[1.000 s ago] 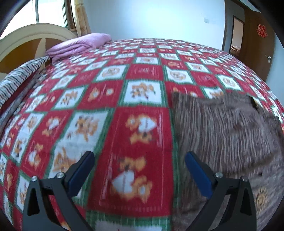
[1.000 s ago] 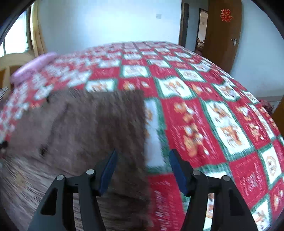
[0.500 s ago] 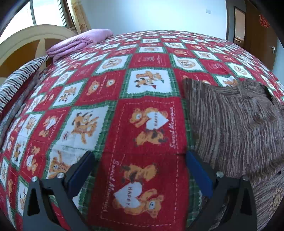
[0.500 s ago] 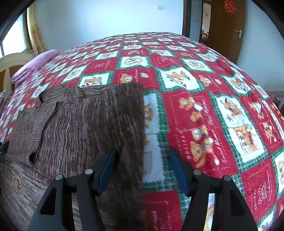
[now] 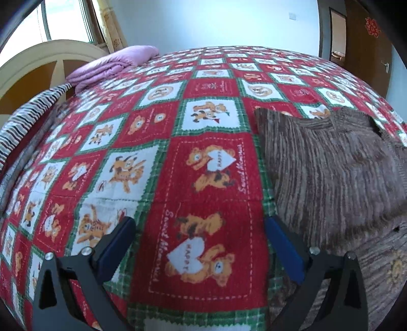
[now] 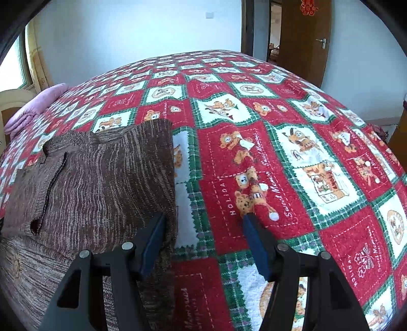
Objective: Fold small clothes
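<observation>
Clearly "HAPPY", "Sweet Memories" on bedspread (image 5: 211, 178)

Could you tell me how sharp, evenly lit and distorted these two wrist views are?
Left wrist view: sharp, the bedspread bulges barrel-like from the fisheye, and the window is blown out. Right wrist view: sharp on the brown sweater, soft daylight without hard shadows, dark vignette in the corners.

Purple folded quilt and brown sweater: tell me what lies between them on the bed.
Nothing but bare red-and-white bear-print bedspread lies between the purple quilt and the brown sweater. The left wrist view shows it best.
</observation>
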`<state>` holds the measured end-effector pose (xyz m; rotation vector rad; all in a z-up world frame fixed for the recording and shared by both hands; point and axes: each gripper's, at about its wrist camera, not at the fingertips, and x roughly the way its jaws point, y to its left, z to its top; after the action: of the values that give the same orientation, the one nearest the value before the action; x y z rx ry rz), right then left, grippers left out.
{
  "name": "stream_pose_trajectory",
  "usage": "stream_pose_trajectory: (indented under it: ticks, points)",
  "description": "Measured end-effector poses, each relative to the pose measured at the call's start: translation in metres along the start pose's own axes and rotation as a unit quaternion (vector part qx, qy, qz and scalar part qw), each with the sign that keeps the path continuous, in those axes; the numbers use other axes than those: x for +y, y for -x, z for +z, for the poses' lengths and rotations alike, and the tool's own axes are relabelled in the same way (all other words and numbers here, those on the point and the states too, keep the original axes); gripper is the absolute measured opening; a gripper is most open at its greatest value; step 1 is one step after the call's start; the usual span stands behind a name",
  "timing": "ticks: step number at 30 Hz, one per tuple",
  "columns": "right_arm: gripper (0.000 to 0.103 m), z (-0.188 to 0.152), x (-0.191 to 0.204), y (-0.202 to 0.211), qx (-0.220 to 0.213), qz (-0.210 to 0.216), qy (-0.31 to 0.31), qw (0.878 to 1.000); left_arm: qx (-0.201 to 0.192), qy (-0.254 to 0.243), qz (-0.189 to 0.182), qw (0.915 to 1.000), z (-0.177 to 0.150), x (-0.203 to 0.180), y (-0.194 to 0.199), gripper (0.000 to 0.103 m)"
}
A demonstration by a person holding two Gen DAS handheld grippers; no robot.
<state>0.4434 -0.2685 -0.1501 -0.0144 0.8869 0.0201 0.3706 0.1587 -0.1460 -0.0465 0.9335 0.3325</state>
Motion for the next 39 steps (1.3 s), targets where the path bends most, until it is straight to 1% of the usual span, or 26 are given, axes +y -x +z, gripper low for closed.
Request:
stream_pose_trajectory:
  ticks: [3, 6, 8, 11, 14, 17, 22, 24, 27, 31, 35, 39]
  points:
    - [0.062, 0.000, 0.003, 0.013, -0.006, -0.006, -0.006, 1.000, 0.003, 0.005, -0.022, 0.9997, -0.006, 0.005, 0.010, 0.103]
    - [0.062, -0.008, 0.012, 0.030, -0.010, -0.025, 0.017, 0.999, -0.010, -0.006, -0.027, 0.9996, -0.015, 0.005, 0.025, 0.103]
    - [0.062, -0.015, 0.019, 0.042, -0.011, -0.032, 0.036, 0.999, -0.016, -0.015, -0.030, 0.9993, -0.020, 0.006, 0.034, 0.103]
    - [0.062, -0.023, 0.023, 0.054, -0.009, -0.036, 0.045, 0.998, -0.022, -0.022, -0.038, 0.9988, -0.028, 0.008, 0.048, 0.103]
    - [0.063, -0.032, 0.028, 0.065, -0.004, -0.031, 0.053, 0.998, -0.025, -0.019, -0.049, 0.9983, -0.040, 0.012, 0.061, 0.103]
    - [0.063, -0.045, 0.036, 0.080, -0.004, -0.026, 0.069, 0.997, -0.017, -0.012, -0.041, 0.9990, -0.054, 0.014, 0.072, 0.103]
    - [0.063, -0.064, 0.043, 0.097, 0.003, -0.014, 0.079, 0.997, -0.005, 0.011, -0.063, 0.9980, -0.078, 0.021, 0.089, 0.103]
    - [0.063, -0.072, 0.044, 0.105, 0.001, -0.007, 0.082, 0.997, -0.001, 0.004, -0.065, 0.9978, -0.087, 0.019, 0.096, 0.103]
    - [0.063, -0.081, 0.045, 0.116, 0.000, 0.001, 0.081, 0.997, -0.011, -0.017, -0.064, 0.9977, -0.100, 0.014, 0.112, 0.103]
    - [0.064, -0.098, 0.044, 0.128, 0.004, 0.010, 0.082, 0.997, -0.017, -0.037, -0.081, 0.9959, -0.118, 0.010, 0.130, 0.103]
    - [0.064, -0.113, 0.043, 0.132, 0.014, 0.011, 0.084, 0.996, -0.023, -0.053, -0.077, 0.9953, -0.131, 0.006, 0.141, 0.103]
    - [0.064, -0.126, 0.041, 0.138, 0.021, 0.012, 0.079, 0.997, -0.016, -0.058, -0.085, 0.9946, -0.144, 0.005, 0.148, 0.103]
